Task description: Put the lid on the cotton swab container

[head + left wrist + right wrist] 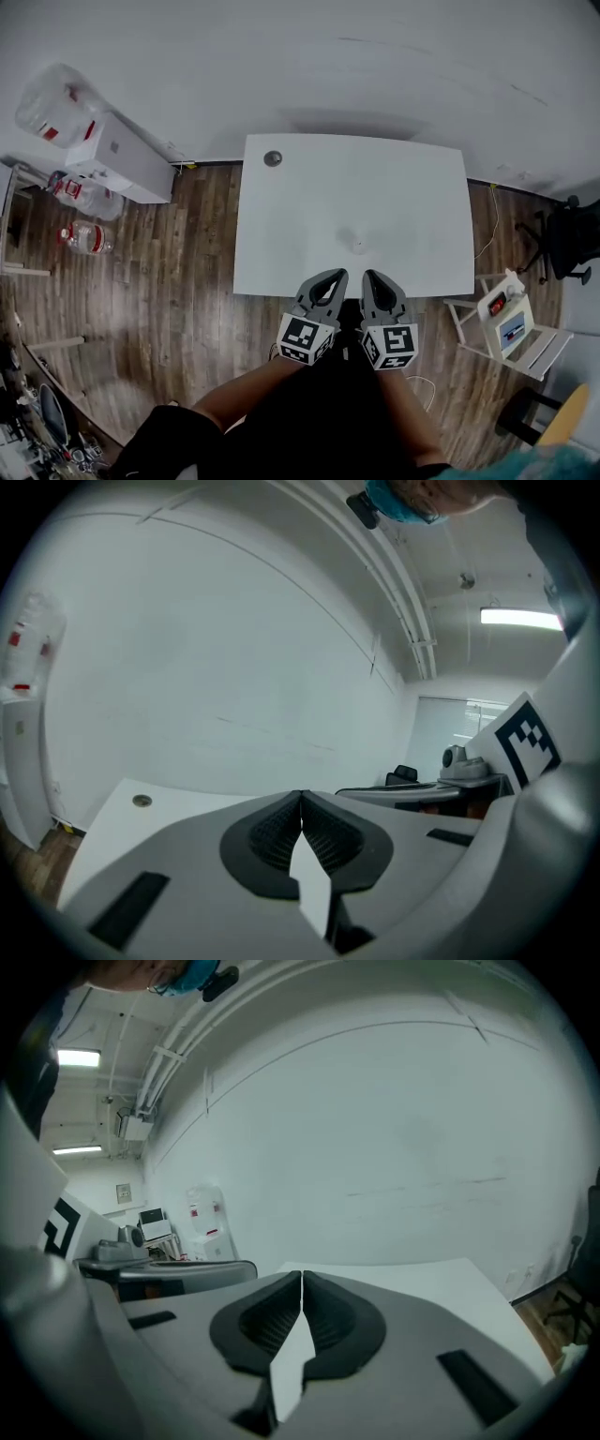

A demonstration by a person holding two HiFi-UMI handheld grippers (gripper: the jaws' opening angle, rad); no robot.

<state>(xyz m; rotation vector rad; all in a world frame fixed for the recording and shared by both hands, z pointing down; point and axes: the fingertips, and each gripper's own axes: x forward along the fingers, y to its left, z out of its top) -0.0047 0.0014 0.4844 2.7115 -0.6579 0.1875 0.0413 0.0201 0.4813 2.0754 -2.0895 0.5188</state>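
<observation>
A small pale round container (pixel 358 246) stands on the white table (pixel 309 225), a little in from the near edge. It is too small to tell how its lid sits. My left gripper (pixel 336 276) and right gripper (pixel 372 277) hover side by side over the table's near edge, just short of the container. Both are shut with nothing between the pads. In the left gripper view the left gripper (pixel 300 795) points at the far wall, pads closed together. The right gripper (pixel 301 1275) looks the same in its own view. Neither gripper view shows the container.
A round grommet (pixel 273 158) sits at the table's far left corner. A white cabinet (pixel 122 159) and water bottles (pixel 86 237) stand on the floor at the left. A white stool with small items (pixel 511 323) and a black chair (pixel 572 239) are on the right.
</observation>
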